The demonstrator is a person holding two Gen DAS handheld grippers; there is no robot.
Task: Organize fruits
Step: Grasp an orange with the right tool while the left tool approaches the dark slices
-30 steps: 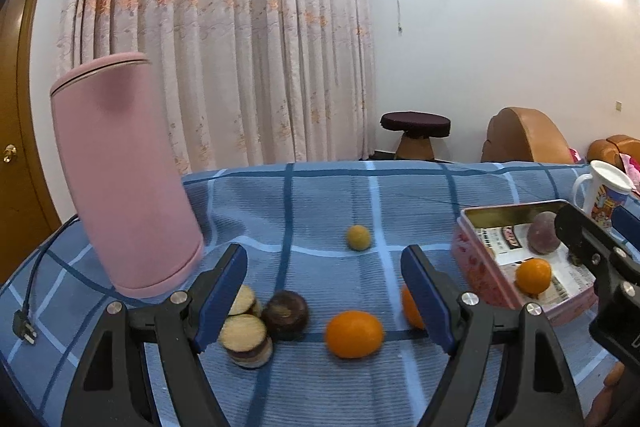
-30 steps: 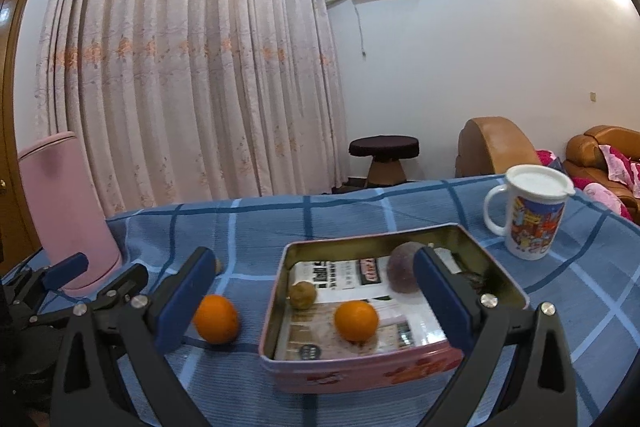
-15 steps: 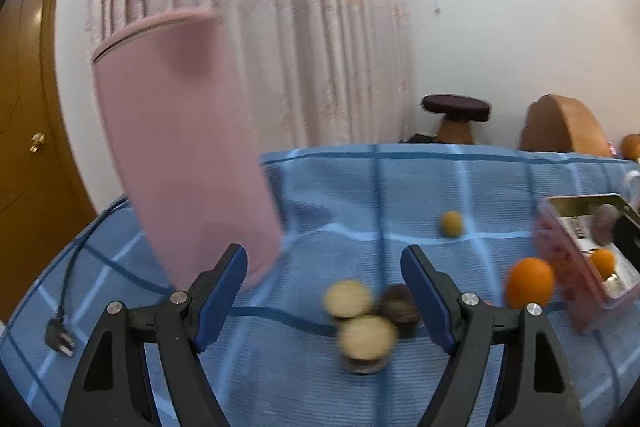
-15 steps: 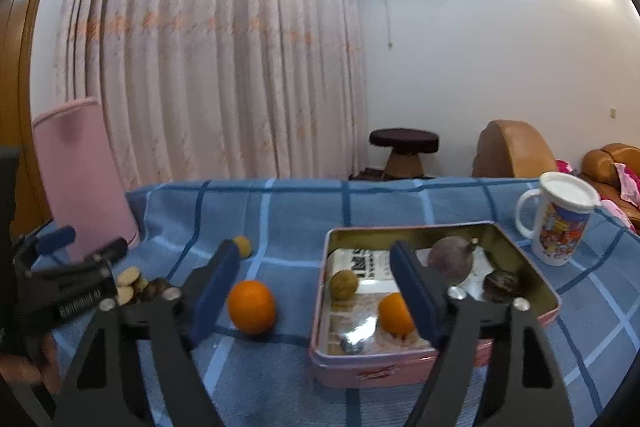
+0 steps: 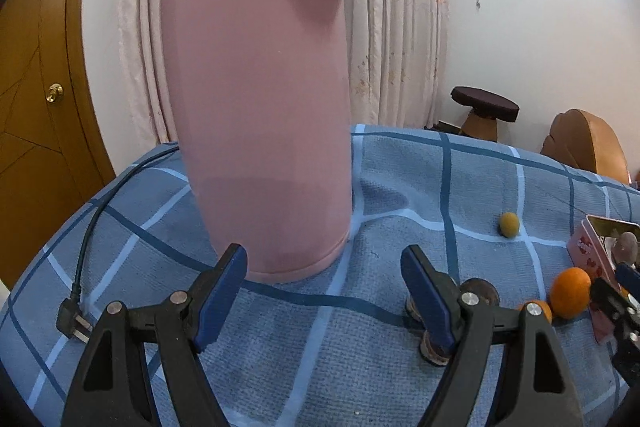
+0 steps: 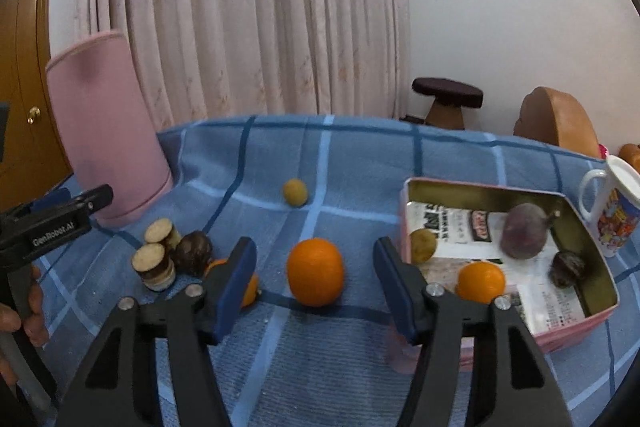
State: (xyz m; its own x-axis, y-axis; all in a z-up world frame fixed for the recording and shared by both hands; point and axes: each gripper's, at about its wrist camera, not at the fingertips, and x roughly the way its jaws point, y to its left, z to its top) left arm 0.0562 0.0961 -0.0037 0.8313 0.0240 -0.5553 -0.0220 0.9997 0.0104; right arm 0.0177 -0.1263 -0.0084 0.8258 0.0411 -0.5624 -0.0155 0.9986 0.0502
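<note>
An orange (image 6: 315,271) lies on the blue checked cloth (image 6: 360,163) just left of the pink tin (image 6: 560,331), framed by the right gripper (image 6: 316,285), fingers spread and empty, while the left gripper (image 5: 324,289), likewise wide apart, faces the pink kettle (image 5: 260,99).

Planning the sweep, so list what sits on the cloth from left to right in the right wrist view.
Pink kettle → cut cane pieces → dark round fruit → small yellow fruit → big orange → pink tin → mug.
</note>
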